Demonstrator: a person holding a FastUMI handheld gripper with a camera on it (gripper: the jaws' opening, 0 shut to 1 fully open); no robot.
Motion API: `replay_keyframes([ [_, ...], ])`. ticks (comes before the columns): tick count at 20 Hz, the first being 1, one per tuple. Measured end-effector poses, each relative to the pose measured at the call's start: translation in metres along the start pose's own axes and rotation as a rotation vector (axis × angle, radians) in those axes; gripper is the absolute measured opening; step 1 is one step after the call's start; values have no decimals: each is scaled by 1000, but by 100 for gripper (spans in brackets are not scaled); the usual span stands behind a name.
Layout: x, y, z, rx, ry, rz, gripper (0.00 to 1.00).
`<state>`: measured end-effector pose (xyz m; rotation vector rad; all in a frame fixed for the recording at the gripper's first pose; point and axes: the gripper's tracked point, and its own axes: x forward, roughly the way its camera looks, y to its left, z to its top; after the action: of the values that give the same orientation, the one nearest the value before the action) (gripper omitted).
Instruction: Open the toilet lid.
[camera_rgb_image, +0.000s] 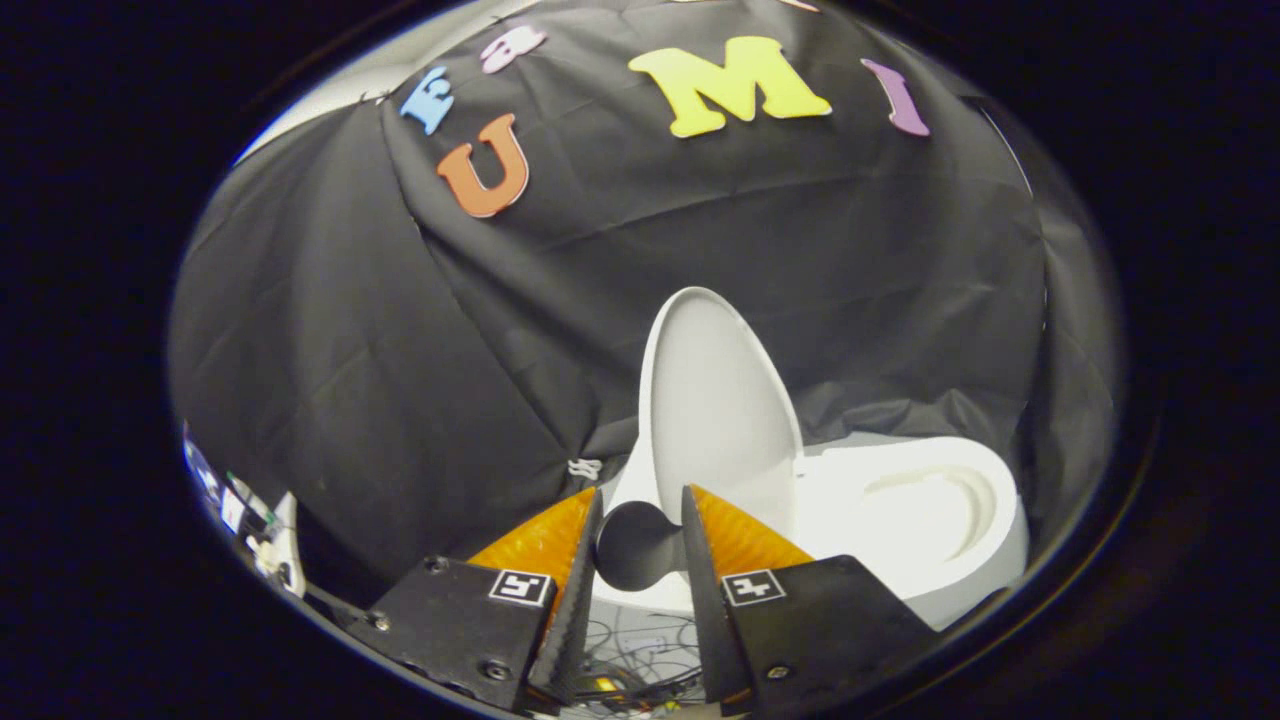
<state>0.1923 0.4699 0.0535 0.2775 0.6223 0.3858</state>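
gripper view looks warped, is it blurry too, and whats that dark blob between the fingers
Gripper view: fisheye bends the booth wall into a curve. The raised toilet lid and the open seat are sharp, evenly lit, bright white without hard glare. The dark rounded blob lies between the open gripper fingers; it may be a shadow or an object, which I cannot tell.

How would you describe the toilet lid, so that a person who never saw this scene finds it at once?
Start at the white toilet in front of the black cloth wall. The lid is the white oval panel at its hinge end, raised nearly upright, just beyond the open claw. Unlike the seat, which lies flat around the bowl, it stands up against the cloth.
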Motion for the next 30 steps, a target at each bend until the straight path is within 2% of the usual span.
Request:
replay_keyframes([
  [3, -12, -2, -4, 16, 23, 34, 58],
  [5, -25, -4, 2, -2, -9, 54, 65],
  [7, -41, -7, 7, -17, -45, 78, 65],
  [13, -89, -32, 4, -50, -82, 118, 76],
  [15, -106, -59, -3, -89, -132, 84, 76],
  [18, -125, -109, -21, -127, -176, 2, 86],
  [24, -168, -177, -33, -200, -262, -93, 87],
  [27, -190, -205, -51, -197, -275, -123, 88],
  [30, -211, -243, -63, -188, -301, -172, 98],
])
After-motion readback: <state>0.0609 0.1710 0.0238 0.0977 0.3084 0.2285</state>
